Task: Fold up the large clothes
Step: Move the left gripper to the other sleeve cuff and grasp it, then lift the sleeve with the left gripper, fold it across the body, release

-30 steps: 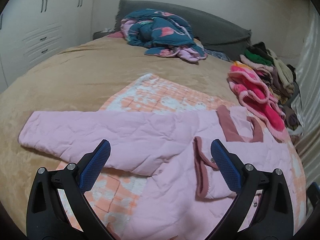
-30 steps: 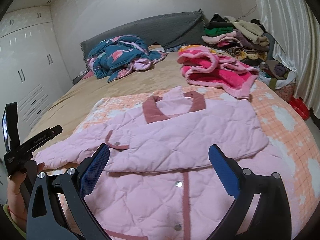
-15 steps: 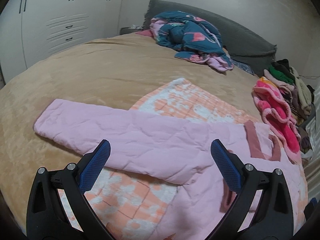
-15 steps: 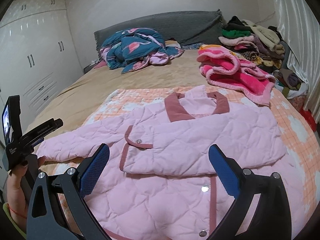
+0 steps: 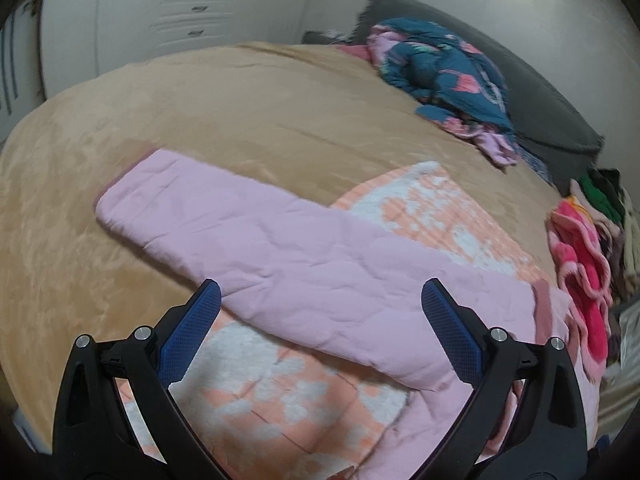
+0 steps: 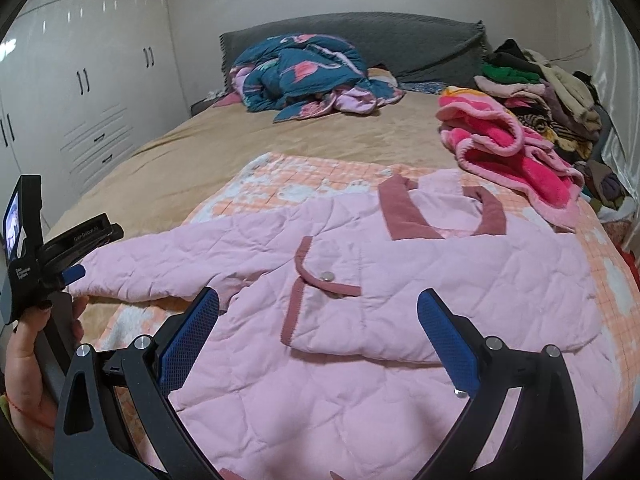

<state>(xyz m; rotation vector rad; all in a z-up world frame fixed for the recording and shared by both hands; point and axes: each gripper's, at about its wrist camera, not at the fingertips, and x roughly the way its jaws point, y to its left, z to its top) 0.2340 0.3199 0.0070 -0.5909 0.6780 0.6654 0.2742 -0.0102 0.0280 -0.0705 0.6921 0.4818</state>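
A pink quilted jacket [image 6: 400, 280] with dusty-rose trim lies flat on the bed, its right sleeve folded across the chest. Its left sleeve [image 5: 280, 264] stretches out to the left over the tan bedcover. My left gripper [image 5: 320, 328] is open and empty, hovering just above the near edge of that sleeve. It also shows in the right wrist view [image 6: 76, 272] by the sleeve's cuff. My right gripper [image 6: 320, 332] is open and empty above the jacket's front, near the folded sleeve's cuff.
An orange-and-white checked blanket [image 6: 304, 184] lies under the jacket on the tan bedcover [image 5: 200, 120]. A teal flamingo quilt [image 6: 304, 72] sits by the grey headboard. A pink fleece garment [image 6: 512, 160] and a clothes pile [image 6: 548, 92] are at the right.
My left gripper has swung left along the outstretched sleeve toward its cuff. My right gripper has shifted left and a little closer over the jacket. Both stay open.
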